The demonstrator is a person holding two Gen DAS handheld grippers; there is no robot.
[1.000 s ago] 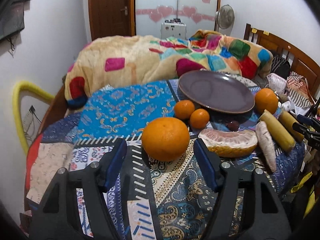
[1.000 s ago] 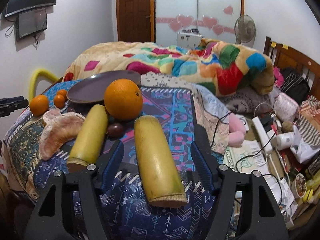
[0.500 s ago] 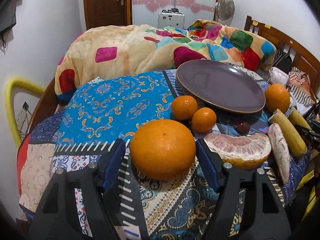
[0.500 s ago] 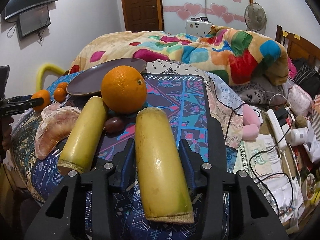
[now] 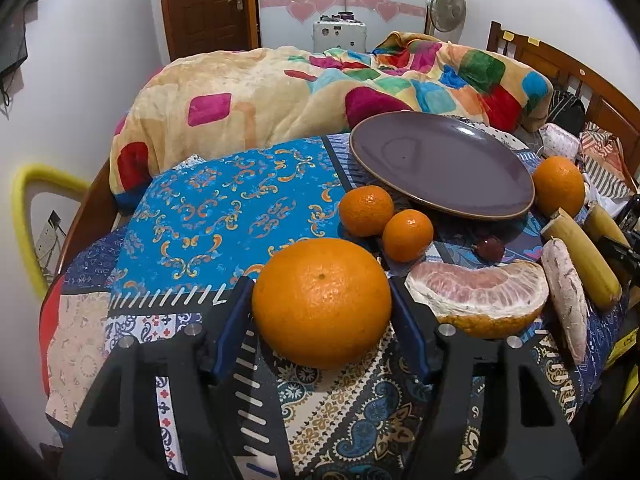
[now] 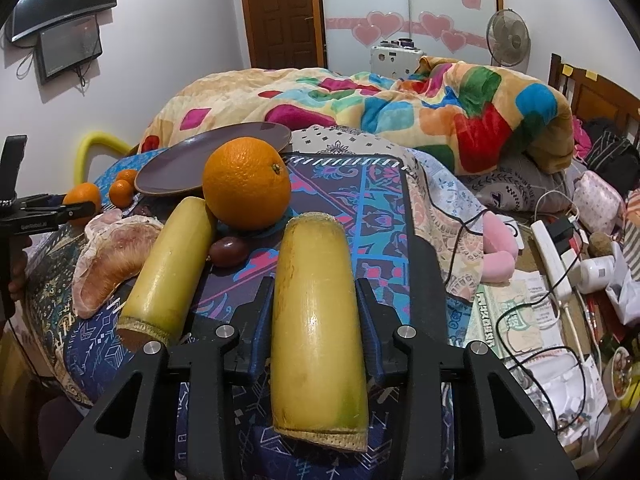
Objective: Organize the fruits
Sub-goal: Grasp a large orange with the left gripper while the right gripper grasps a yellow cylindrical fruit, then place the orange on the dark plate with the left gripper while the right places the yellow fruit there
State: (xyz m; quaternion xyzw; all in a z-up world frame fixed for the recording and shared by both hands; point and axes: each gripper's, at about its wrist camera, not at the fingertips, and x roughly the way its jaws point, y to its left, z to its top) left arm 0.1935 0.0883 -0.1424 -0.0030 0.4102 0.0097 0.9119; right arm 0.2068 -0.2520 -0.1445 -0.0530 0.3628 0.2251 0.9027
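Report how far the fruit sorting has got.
Done: nothing yet; the purple plate is bare. In hand: the left tongs have closed against the big orange, and the right tongs grip a yellow cane piece; both still look to rest on the cloth. Left: the second orange, two tangerines, pomelo wedge, other cane piece and small dark fruit.

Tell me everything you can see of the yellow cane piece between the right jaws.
The yellow cane piece is a thick, smooth, glossy cylinder, greenish near its cut, fibrous near end. It lies lengthwise on the patterned cloth, pointing away from the camera. The right gripper has its blue-padded jaws pressed against both sides. Its far end stops short of the big orange.
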